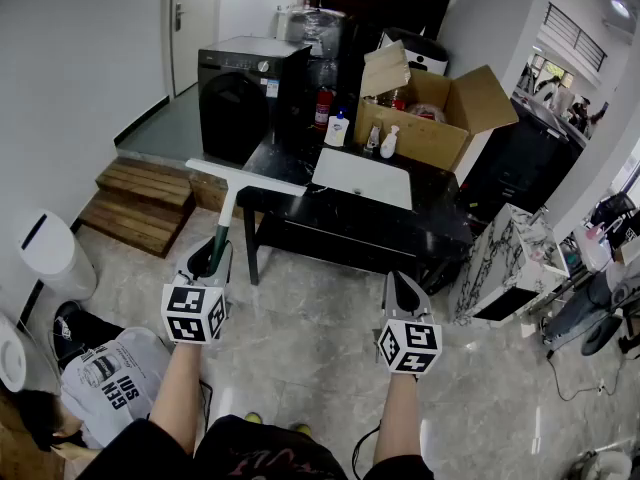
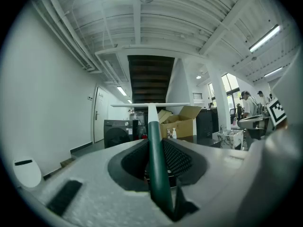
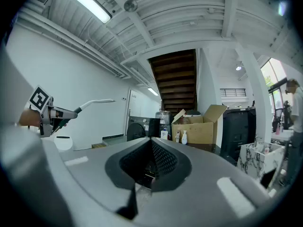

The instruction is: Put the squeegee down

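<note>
My left gripper [image 1: 212,260] is shut on the green handle of the squeegee [image 1: 222,230], whose white shaft rises to a long white blade held level above the floor, just left of the black table [image 1: 350,230]. In the left gripper view the handle [image 2: 156,160] runs straight out between the jaws of the left gripper [image 2: 156,143], with the blade across the top. My right gripper [image 1: 403,286] hangs level in front of the table, shut with nothing in it. The right gripper view shows its jaws [image 3: 151,143] closed together and the squeegee [image 3: 94,101] off to the left.
A white board [image 1: 362,176] lies on the black table, and an open cardboard box [image 1: 440,118] with bottles stands behind it. A dark washing machine [image 1: 245,93] and wooden steps [image 1: 140,203] are at the left, with a white bin [image 1: 55,253] nearer. A marble-patterned cabinet [image 1: 500,268] stands at the right.
</note>
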A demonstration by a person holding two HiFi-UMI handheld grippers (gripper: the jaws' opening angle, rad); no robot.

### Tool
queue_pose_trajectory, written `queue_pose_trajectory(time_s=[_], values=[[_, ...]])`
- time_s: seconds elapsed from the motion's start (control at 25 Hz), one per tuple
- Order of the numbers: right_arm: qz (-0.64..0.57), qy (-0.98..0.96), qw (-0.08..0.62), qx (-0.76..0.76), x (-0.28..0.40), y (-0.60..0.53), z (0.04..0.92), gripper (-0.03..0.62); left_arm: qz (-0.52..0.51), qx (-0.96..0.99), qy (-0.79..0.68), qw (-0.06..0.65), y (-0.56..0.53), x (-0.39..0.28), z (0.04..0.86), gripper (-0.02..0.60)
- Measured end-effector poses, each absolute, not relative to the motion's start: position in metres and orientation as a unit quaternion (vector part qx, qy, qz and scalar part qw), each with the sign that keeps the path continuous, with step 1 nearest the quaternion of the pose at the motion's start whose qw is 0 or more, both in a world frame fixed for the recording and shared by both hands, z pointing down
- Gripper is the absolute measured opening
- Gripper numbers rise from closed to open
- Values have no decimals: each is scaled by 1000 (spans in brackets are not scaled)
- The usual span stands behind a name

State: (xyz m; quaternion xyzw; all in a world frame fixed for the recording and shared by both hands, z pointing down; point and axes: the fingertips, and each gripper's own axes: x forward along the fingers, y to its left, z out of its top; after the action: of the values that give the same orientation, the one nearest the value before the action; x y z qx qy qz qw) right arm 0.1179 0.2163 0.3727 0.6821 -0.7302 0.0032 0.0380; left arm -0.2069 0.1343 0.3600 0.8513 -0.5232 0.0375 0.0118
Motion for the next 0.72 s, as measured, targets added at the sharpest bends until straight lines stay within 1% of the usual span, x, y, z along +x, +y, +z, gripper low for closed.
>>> queue_pose_trajectory(time_s=[0.72], values=[[-1,-742,36,670,101,219,366,11,40,852,-522,8,139,-219,354,100]])
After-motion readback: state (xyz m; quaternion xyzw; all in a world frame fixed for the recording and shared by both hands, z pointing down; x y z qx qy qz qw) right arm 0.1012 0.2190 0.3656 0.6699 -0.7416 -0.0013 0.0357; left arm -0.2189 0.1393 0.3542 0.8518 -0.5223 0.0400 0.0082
